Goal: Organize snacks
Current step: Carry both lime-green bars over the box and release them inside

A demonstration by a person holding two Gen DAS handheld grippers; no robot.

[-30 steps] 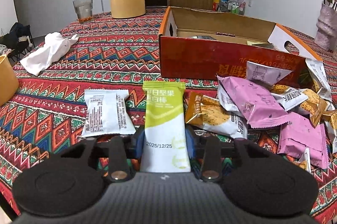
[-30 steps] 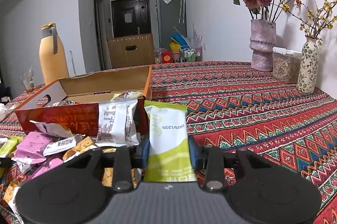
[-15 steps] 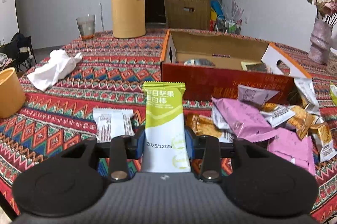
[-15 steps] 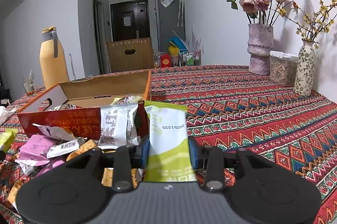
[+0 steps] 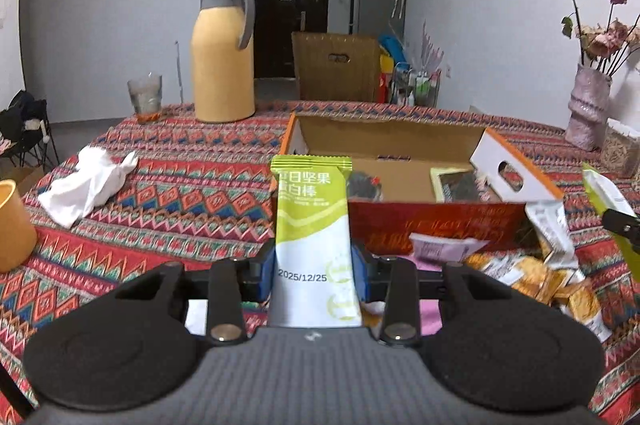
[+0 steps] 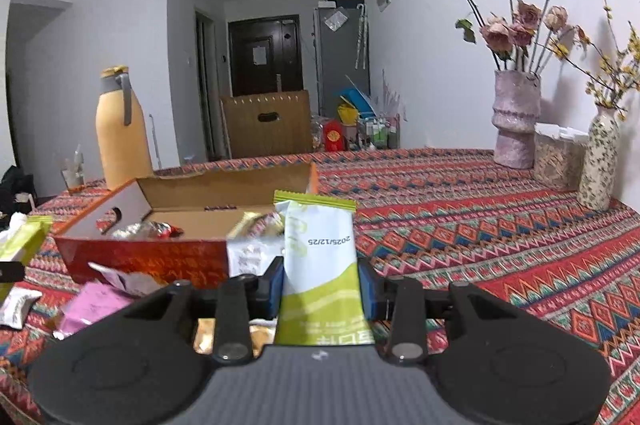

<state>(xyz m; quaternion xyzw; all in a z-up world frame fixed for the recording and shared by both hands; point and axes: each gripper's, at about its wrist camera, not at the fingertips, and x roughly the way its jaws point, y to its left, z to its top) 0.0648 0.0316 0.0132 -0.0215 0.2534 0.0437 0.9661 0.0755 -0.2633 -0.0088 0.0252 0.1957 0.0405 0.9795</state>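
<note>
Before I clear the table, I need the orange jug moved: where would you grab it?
Take the orange jug by its grey handle, coming from the side where the handle sticks out. The body looks too wide and smooth for the jaws, while the handle forms a narrow upright loop near the top.

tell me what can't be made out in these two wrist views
- Left wrist view: the snack pile is partly hidden behind the left gripper and its green packet.
- Right wrist view: the box floor is hidden by its front wall.
- Both views: the small packet print is too fine to read.
</note>
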